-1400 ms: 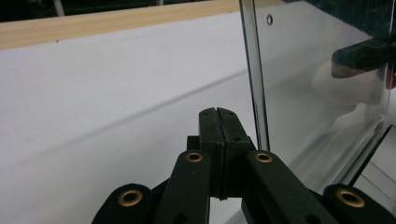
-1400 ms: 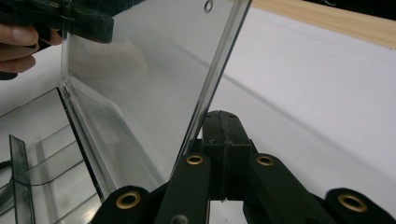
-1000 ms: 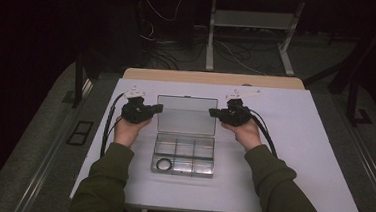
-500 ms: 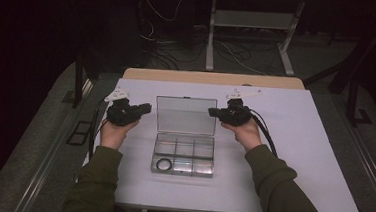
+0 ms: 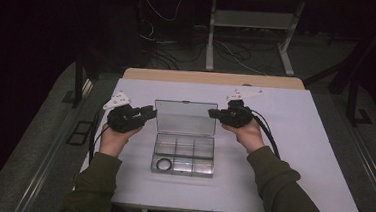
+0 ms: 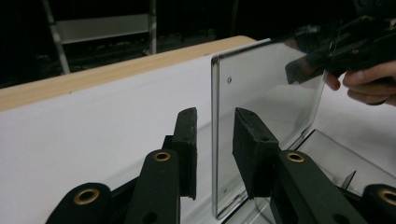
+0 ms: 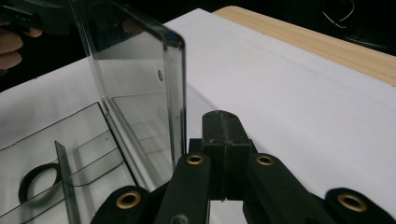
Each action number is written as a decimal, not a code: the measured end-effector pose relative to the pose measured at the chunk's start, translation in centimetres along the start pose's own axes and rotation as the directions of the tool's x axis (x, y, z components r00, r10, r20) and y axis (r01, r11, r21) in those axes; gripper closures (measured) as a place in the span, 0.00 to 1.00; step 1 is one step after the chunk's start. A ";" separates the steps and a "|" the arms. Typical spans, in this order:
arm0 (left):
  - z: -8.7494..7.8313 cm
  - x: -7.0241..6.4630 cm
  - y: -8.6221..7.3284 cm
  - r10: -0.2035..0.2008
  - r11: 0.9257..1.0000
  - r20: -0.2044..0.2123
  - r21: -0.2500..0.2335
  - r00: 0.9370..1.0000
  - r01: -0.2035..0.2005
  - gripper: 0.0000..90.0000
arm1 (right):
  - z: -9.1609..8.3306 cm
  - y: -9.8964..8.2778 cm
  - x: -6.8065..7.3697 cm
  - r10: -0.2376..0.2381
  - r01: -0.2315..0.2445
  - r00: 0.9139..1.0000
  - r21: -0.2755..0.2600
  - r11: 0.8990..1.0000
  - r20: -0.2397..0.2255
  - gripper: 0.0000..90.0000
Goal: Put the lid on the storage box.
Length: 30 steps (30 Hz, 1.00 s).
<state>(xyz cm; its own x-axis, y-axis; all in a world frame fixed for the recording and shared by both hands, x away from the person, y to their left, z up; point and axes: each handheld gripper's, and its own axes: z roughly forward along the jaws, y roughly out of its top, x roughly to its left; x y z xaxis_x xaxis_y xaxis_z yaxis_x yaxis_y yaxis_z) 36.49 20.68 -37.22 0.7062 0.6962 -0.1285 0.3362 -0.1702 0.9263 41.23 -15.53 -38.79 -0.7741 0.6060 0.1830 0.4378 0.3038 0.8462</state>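
the clear plastic compartment box (image 5: 183, 153) lies in the middle of the white bench (image 5: 292, 158), between the two tools, with its lid (image 5: 185, 118) standing upright at the far side. a black ring (image 5: 164, 164) lies in the near compartment on the left tool's side.

the left tool (image 5: 148, 112) hovers just beside the lid's left edge. in the left gripper view its pads (image 6: 187, 149) stand apart on either side of that edge (image 6: 215, 140), with a gap showing on both sides, so nothing is pressed. its jaws have just been opening, with the lid edge between them; the tool is released.

the right tool (image 5: 212, 112) sits at the lid's right edge. in the right gripper view its jaws are clenched together on themselves (image 7: 223, 140), pad against pad, and the lid's edge (image 7: 173, 93) rises just beside them, to that view's left, not between them. whether the closed tips touch the lid i cannot tell.

beyond the left tool's lid edge, the other hand (image 6: 369, 84) and its tool show at the far corner of the lid.
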 end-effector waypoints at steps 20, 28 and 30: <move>-0.9 -1.9 0.0 0.057 0.997 0.039 -0.044 0.998 -0.055 0.83 | -1.3 -0.7 1.0 -0.044 0.044 0.999 0.007 0.999 -0.004 0.98; -1.5 -2.6 -0.4 0.063 0.997 0.037 -0.051 0.997 -0.061 0.81 | -4.0 -2.1 1.1 -0.049 0.049 0.999 0.010 0.999 0.004 0.98; -1.6 -2.8 -0.5 0.065 0.997 0.037 -0.051 0.997 -0.063 0.80 | -4.4 -2.4 1.5 -0.063 0.063 0.998 0.025 0.998 -0.002 0.98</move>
<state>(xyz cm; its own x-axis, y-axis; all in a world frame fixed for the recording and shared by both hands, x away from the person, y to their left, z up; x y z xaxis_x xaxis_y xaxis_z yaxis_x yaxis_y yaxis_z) 33.31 19.93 -36.78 0.7490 0.6577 -0.0805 0.2582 -0.1779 0.9496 37.04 -18.56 -38.38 -0.8011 0.5841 0.1308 0.3999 0.3597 0.8431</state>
